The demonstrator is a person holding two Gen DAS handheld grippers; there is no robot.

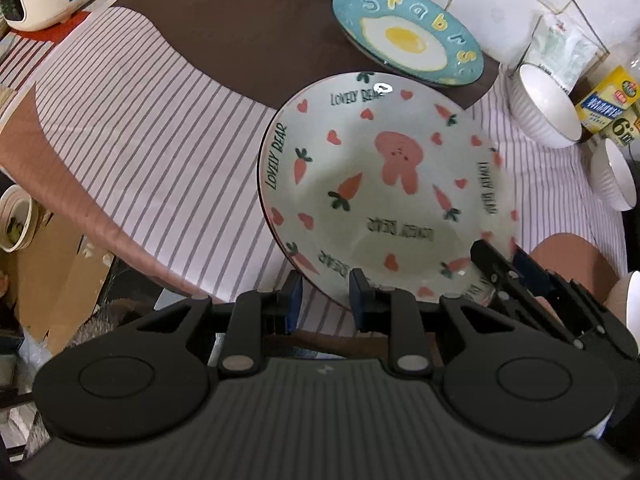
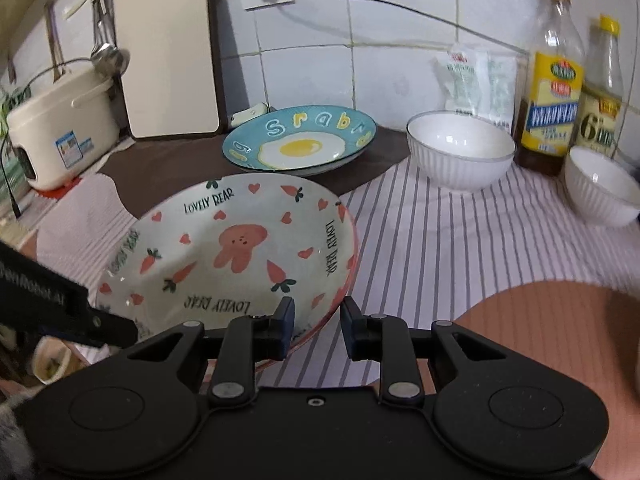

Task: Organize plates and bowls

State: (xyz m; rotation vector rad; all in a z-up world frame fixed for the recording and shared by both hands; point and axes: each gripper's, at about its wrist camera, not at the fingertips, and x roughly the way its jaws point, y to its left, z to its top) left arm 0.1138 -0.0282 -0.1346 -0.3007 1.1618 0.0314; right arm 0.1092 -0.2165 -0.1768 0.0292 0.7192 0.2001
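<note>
A white plate with a pink rabbit and carrots is held tilted above the striped cloth; it also shows in the right wrist view. My left gripper has its jaws around the plate's near rim. My right gripper has its jaws around the plate's right rim, and it shows at the right in the left wrist view. A blue plate with a fried-egg picture lies behind on the brown mat. Two white ribbed bowls stand at the right.
A rice cooker stands at the far left, with a cutting board leaning on the tiled wall. Two oil bottles and a packet stand at the back right. The striped cloth covers the table.
</note>
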